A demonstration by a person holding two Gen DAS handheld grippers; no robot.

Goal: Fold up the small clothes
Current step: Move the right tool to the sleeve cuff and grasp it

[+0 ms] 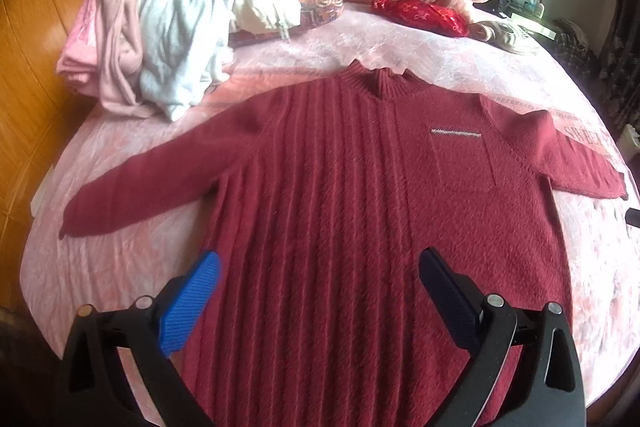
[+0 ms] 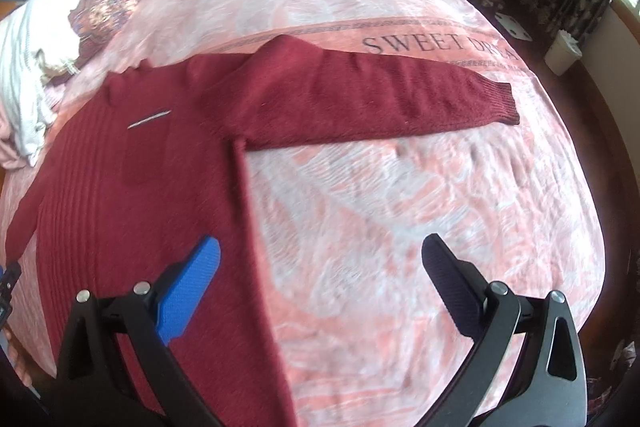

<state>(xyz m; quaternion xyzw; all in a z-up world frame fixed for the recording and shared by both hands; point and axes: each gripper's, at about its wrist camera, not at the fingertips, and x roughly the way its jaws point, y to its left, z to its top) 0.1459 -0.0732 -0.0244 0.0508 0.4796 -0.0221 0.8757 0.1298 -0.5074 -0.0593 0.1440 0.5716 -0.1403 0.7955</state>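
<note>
Left wrist view: dark red sweater (image 1: 360, 195) lies flat, face up on the pink bedspread (image 2: 400, 211), both sleeves spread, no fold made yet; left gripper (image 1: 320, 279) and right gripper (image 2: 320, 267) both spread wide, empty, above its hem end.

A red sweater (image 2: 152, 163) lies flat on the pink bed (image 2: 400, 207), one sleeve (image 2: 360, 99) stretched out sideways. The right gripper (image 2: 320, 259) hovers above the sweater's side edge, its fingers (image 2: 196, 275) wide apart.
</note>
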